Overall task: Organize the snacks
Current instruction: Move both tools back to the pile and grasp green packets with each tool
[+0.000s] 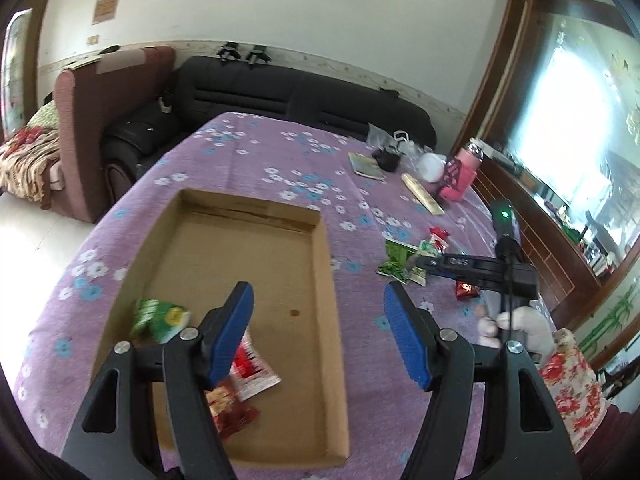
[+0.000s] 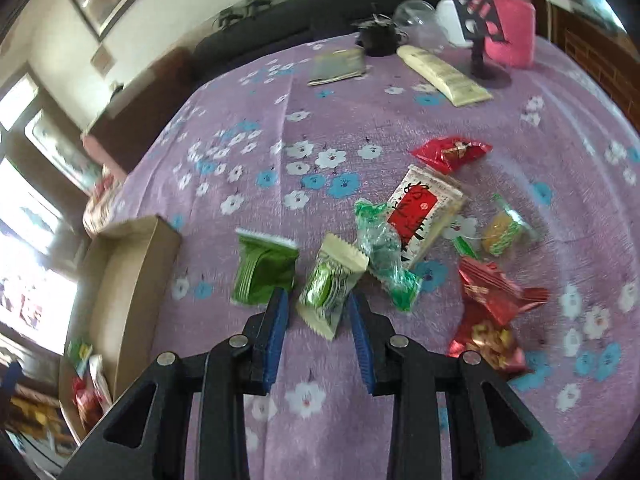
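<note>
A shallow cardboard box point(image 1: 320, 280) lies on the purple flowered tablecloth. It holds a green packet point(image 1: 160, 316), a red-and-white packet point(image 1: 252, 368) and a dark red packet point(image 1: 232, 412). My left gripper point(image 1: 320, 296) hangs open and empty above the box. In the right wrist view, my right gripper point(image 2: 318, 304) is open, its fingers either side of a cream-and-green snack packet point(image 2: 330, 284) on the cloth. Around it lie a dark green packet point(image 2: 264, 272), a clear green packet point(image 2: 384, 248), a red-and-white packet point(image 2: 420, 208) and red packets point(image 2: 452, 152) point(image 2: 492, 296). The box point(image 2: 132, 272) sits to the left.
At the table's far side stand a pink bottle point(image 2: 512, 20), a black stand point(image 2: 480, 40), a cream tube point(image 2: 444, 76), a booklet point(image 2: 340, 66) and a black cup point(image 2: 378, 38). A dark sofa point(image 1: 280, 96) and a maroon armchair point(image 1: 92, 132) stand beyond the table. A wooden cabinet point(image 1: 540, 240) is at the right.
</note>
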A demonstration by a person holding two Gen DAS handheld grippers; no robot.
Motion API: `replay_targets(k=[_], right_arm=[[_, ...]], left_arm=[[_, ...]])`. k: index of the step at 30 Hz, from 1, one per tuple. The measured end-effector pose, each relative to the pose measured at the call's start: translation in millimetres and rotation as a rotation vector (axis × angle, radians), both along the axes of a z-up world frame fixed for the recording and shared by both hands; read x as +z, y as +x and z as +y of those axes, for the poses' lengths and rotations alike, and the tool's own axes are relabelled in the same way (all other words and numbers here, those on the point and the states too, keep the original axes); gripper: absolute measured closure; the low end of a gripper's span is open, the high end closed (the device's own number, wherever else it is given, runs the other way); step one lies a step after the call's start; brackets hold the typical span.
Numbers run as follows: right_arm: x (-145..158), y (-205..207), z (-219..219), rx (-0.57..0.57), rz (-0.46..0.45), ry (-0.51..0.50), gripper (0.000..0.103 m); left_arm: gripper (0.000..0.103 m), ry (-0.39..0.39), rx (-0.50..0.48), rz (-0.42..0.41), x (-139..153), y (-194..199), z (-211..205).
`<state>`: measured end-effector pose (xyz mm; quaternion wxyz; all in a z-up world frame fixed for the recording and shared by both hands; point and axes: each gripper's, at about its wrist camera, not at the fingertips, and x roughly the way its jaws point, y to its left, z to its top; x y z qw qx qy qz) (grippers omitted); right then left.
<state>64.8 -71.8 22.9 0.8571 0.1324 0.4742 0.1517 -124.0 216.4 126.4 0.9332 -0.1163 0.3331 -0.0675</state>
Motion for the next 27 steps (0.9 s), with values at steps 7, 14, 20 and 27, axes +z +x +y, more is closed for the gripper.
replay_targets(k=[7, 14, 20, 27], right_arm=[[-10.1, 20.1, 14.7, -0.035, -0.023, -0.006, 0.08], [-5.7, -1.1, -10.6, -0.044, -0.054, 0.039, 0.087], [0.4, -21.7, -43.8, -0.083, -0.086, 0.126, 0.086], [5.7, -18.6, -53.4, -0.097, -0.106, 0.18, 0.086]], left_arm=[[0.034, -0.043, -0.087, 0.1, -13.6, 57.6, -39.8], [0.034, -0.069, -0.129, 0.23, -44.0, 123.2, -82.7], [0.035, 0.037, -0.142, 0.259, -65.6, 167.6, -118.6], [0.049, 0.167, -0.167, 0.314, -97.9, 197.4, -151.6]])
